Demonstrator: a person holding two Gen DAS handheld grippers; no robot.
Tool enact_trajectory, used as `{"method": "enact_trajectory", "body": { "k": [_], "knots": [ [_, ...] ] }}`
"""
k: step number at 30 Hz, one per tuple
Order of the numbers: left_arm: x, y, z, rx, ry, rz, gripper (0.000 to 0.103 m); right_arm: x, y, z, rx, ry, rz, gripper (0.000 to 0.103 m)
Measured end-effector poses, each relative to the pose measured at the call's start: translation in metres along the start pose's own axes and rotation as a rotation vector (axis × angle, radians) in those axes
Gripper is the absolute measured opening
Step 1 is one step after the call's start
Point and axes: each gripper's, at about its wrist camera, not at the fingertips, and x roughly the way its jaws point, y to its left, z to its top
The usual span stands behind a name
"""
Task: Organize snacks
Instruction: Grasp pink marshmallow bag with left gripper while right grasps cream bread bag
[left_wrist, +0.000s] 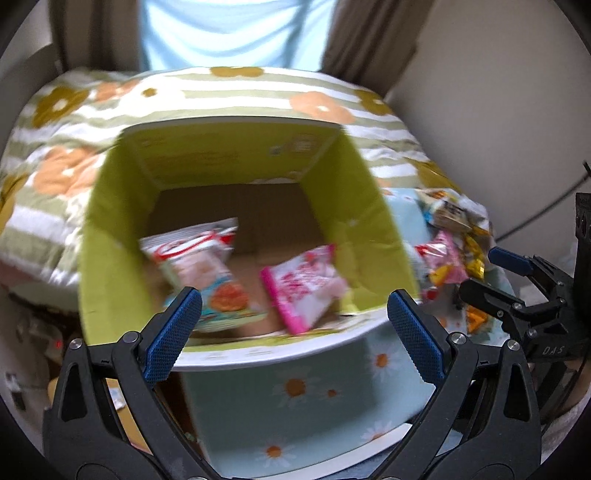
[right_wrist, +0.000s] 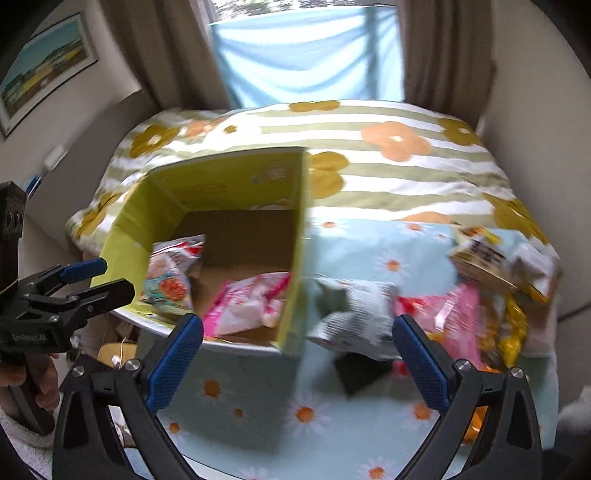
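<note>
An open green cardboard box (left_wrist: 110, 229) stands on a daisy-print cloth; it also shows in the right wrist view (right_wrist: 299, 240). Inside lie a white and teal snack bag (left_wrist: 207, 273) and a pink snack bag (left_wrist: 303, 288). My left gripper (left_wrist: 293, 328) is open and empty just above the box's near rim. My right gripper (right_wrist: 297, 354) is open and empty beside the box's right wall, close to a grey-white snack bag (right_wrist: 354, 314). A pile of loose snacks (right_wrist: 480, 295) lies right of the box.
A striped flower-print blanket (right_wrist: 388, 177) covers the surface behind the box. The daisy cloth (right_wrist: 295, 406) reaches the near edge. Curtains and a window are at the back. A framed picture (right_wrist: 44, 70) hangs on the left wall. Clutter lies on the floor lower left (left_wrist: 33, 332).
</note>
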Motion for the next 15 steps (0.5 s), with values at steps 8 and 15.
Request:
{"method": "enact_trajectory", "body": {
  "k": [8,15],
  "knots": [
    [0.014,-0.086,0.002,0.11,0.008,-0.07,0.1,-0.04,-0.077,-0.027,0.119,-0.048,-0.083,0.102],
    [0.039,-0.161,-0.003,0.115,0.038,-0.104,0.1,-0.058,-0.147,-0.051,0.177,-0.034,-0.096,0.102]
  ]
}}
